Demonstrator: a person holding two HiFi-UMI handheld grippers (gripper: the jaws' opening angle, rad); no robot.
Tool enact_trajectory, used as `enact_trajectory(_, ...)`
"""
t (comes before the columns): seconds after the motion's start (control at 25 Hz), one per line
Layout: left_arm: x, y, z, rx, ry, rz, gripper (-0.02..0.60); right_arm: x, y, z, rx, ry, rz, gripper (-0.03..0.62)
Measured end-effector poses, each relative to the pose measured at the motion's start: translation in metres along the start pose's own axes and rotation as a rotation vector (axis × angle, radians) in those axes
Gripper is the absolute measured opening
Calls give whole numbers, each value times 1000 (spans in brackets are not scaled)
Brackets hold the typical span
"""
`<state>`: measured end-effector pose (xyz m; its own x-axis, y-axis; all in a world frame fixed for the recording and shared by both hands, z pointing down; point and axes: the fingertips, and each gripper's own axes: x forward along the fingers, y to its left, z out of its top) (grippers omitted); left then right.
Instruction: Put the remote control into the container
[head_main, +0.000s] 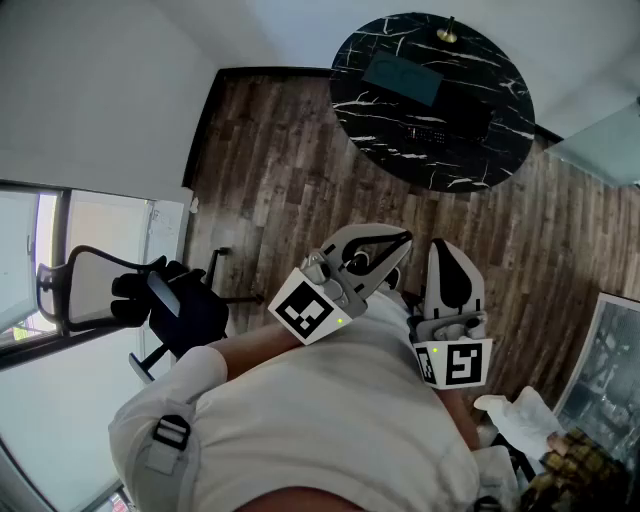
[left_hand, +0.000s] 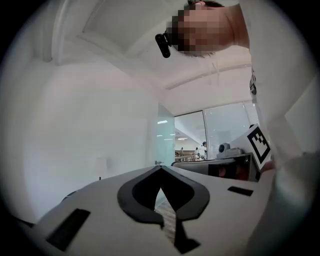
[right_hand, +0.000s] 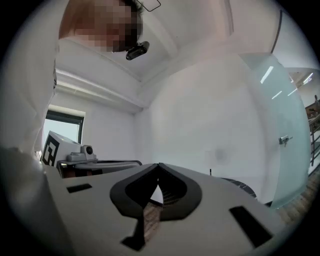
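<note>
A round black marble table (head_main: 500, 140) stands far ahead on the wood floor. On it lie a dark teal rectangular container (head_main: 402, 80) and, nearer to me, a dark remote control (head_main: 428, 131). Both grippers are held level close to my chest, well short of the table. My left gripper (head_main: 400, 242) (left_hand: 160, 169) is shut with nothing between its jaws. My right gripper (head_main: 450, 248) (right_hand: 159, 167) sits beside it, also shut and empty. Each gripper view looks at white walls and glass; neither shows the remote control or the container.
A small brass object (head_main: 447, 34) stands at the table's far edge. A black office chair (head_main: 165, 305) is at the left by a window. A framed picture (head_main: 605, 360) and crumpled white material (head_main: 520, 415) lie at the right. Wood floor (head_main: 290, 170) stretches between me and the table.
</note>
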<state>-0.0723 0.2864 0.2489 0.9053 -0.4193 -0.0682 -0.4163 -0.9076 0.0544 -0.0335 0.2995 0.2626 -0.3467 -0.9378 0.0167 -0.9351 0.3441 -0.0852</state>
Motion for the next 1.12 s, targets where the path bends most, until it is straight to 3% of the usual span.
enact_trajectory(0.4,15,-6,-4,-29,-1,2,2,-7,-17,-4,-4,18,-11,8)
enact_trajectory(0.64,36,-23,-13,-38,23,5,2,-24,-44,-9,72,8,-16,8)
enact_trajectory(1.12,73,-49,-31,-69,38,21,2,-48,-86,-27,115,41,-30,9)
